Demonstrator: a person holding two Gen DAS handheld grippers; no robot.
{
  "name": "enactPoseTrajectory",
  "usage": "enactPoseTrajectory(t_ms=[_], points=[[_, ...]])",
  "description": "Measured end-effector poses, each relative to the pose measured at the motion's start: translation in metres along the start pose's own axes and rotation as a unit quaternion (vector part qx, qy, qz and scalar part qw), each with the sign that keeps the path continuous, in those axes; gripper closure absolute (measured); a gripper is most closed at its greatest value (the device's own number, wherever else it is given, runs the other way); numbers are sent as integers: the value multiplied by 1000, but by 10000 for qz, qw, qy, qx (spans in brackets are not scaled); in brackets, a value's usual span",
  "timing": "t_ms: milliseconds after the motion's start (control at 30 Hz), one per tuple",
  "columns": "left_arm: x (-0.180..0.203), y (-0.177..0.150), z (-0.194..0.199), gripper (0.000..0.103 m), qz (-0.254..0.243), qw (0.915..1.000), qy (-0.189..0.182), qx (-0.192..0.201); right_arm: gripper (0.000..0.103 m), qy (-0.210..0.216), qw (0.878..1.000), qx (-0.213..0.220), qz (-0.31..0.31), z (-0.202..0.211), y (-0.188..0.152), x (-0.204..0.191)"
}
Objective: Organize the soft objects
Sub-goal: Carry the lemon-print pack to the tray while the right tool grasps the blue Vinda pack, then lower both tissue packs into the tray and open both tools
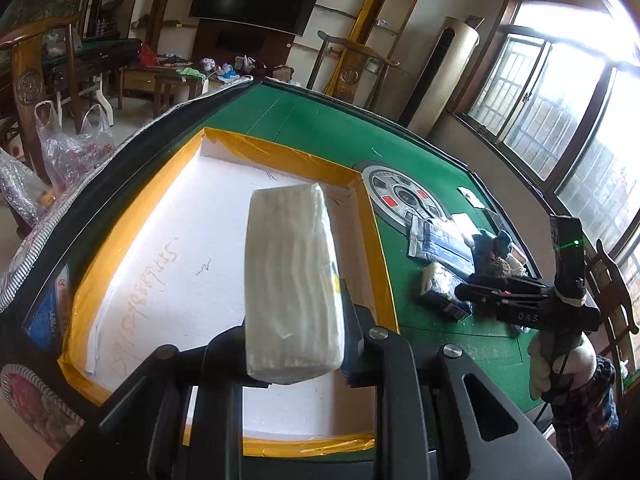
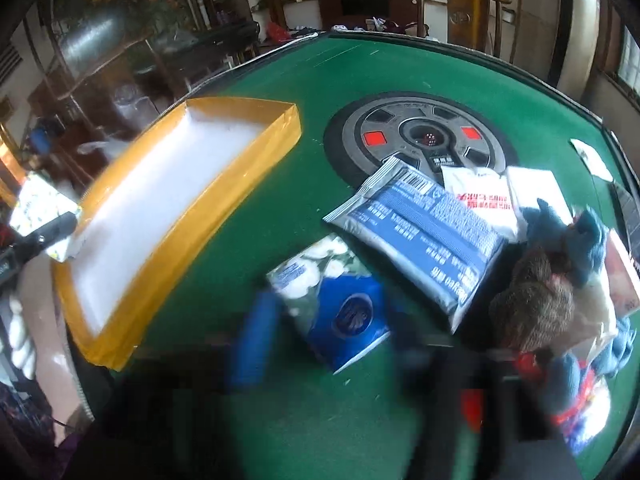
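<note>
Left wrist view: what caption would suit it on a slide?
Left gripper holds a wrapped tissue pack above the yellow-edged white tray on the green table.

Light: daylight floods through the window (image 1: 560, 92), blowing out its panes.
Glare: white tray (image 1: 168, 248) floor shines.
Blur: right wrist view smeared, fingers (image 2: 252, 340) indistinct.
Edges: fisheye bending, dark corners.

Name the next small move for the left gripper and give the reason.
Probably lower and release. The left gripper is shut on the white tissue pack, which hangs over the white floor of the yellow-taped tray, not yet resting on it. Nothing lies in the tray beneath, so setting it down there looks safe.
</note>
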State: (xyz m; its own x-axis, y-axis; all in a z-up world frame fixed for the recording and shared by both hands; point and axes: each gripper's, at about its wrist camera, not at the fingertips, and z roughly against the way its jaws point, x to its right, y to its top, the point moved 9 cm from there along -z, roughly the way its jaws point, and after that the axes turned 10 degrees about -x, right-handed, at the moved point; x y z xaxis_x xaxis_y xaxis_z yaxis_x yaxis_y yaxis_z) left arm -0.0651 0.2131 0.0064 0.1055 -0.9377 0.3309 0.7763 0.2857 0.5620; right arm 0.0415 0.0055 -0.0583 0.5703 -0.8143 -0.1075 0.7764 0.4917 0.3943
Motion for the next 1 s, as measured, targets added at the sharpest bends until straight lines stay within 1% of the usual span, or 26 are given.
enactPoseTrajectory(t_ms=[33,67,133,200,233,267,300,333,467,533,567,633,700,733,767,800,867,900,933,1000], points=[[-1,0,0,83,12,10000,2,-6,21,-102,9999,21,133,-4,4,0],[-2,0,-1,83,15,10000,0,-11,21,-155,9996,-69,213,-9,5,-1],[-3,-3,-3,83,5,10000,14,-44,21,-100,9992,-237,297,-20,6,-4],[-5,-5,-5,83,32,10000,30,-79,22,-146,9983,-345,444,-30,5,-11],[-6,-5,-7,83,52,9999,34,-99,28,-288,9976,-349,517,-34,4,-14],[-7,-5,-8,83,68,9999,39,-107,36,-441,9970,-337,541,-37,4,-15],[-7,-5,-8,83,84,9999,48,-110,42,-518,9966,-351,531,-38,2,-16],[-8,-5,-10,83,96,9999,51,-123,43,-527,9969,-279,511,-36,1,-17],[-6,-3,-10,83,38,9999,60,-147,48,-269,9991,-166,300,-23,-9,-18],[-3,1,-10,83,-5,9998,-16,-174,48,-138,9998,-7,115,-10,-9,-17],[-2,3,-9,83,-30,9998,-76,-198,48,-61,9999,155,6,3,-5,-16],[0,9,-9,83,-132,9996,-107,-234,48,84,9990,435,-91,25,8,-21],[1,18,-12,83,-260,9992,-68,-303,48,355,9976,577,-126,39,25,-31],[2,23,-14,83,-321,9988,-72,-352,47,552,9963,636,-175,43,37,-38],[4,28,-18,83,-391,9984,-65,-401,47,856,9939,657,-236,45,51,-49],[3,37,-25,83,-465,9978,-13,-462,47,1079,9916,654,-301,43,63,-57],[0,54,-40,83,-525,9970,123,-547,47,1350,9879,622,-451,30,89,-70],[-2,62,-48,83,-497,9969,108,-605,47,1453,9865,572,-492,22,100,-77],[-5,69,-57,83,-431,9966,26,-705,47,1463,9864,531,-530,13,108,-83],[-10,78,-77,83,-317,9952,-95,-917,47,1318,9884,427,-615,-8,128,-85]])
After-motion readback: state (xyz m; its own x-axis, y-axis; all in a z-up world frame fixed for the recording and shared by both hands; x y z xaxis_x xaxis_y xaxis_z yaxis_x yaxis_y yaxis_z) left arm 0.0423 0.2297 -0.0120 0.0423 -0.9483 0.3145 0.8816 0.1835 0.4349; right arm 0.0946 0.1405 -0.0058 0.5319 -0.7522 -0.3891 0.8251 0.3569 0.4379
